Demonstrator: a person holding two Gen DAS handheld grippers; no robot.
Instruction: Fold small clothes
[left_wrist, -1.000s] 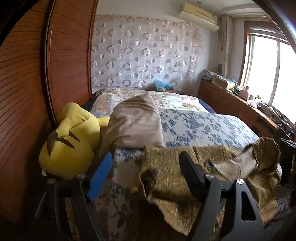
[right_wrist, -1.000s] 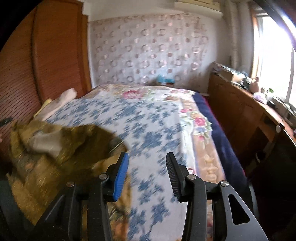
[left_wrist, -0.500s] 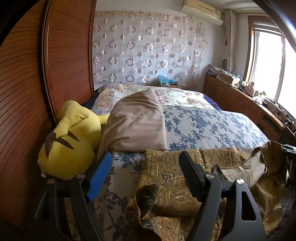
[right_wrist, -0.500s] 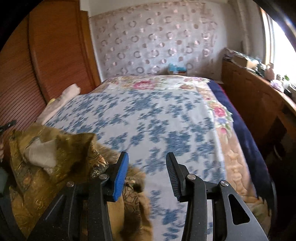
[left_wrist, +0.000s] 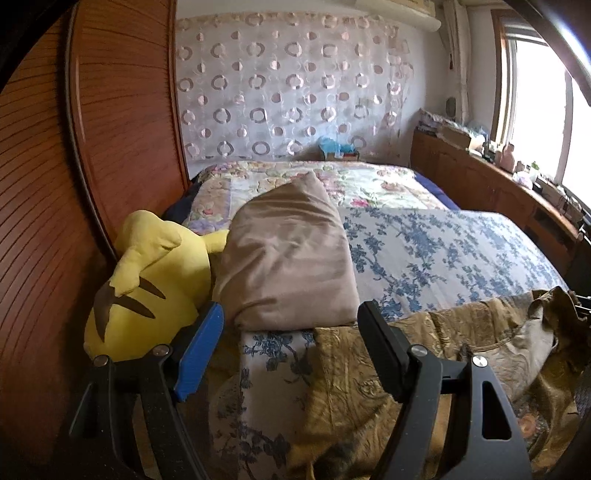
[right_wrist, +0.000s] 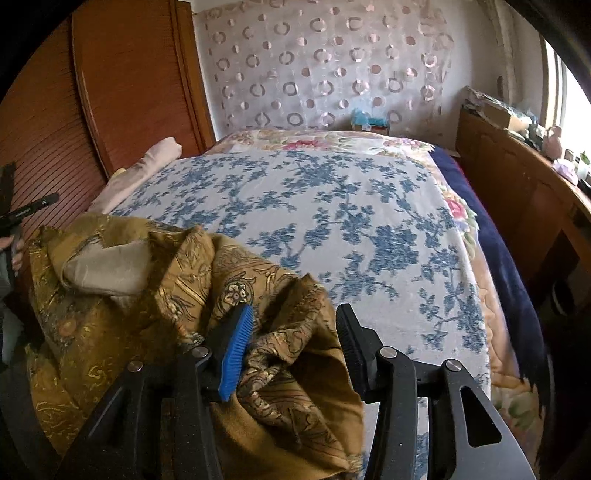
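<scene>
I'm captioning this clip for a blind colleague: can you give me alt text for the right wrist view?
The open right claw reaches over a crumpled gold-brown patterned garment at the near edge of a bed with a blue floral cover, a fold of the fabric lying between its fingers. A wooden wardrobe stands left, a circle-patterned curtain behind.

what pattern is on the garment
Olive-gold paisley brocade on the garment, with plain beige lining; clearest in right wrist view.

A yellow plush toy lies beside a beige pillow.
</scene>
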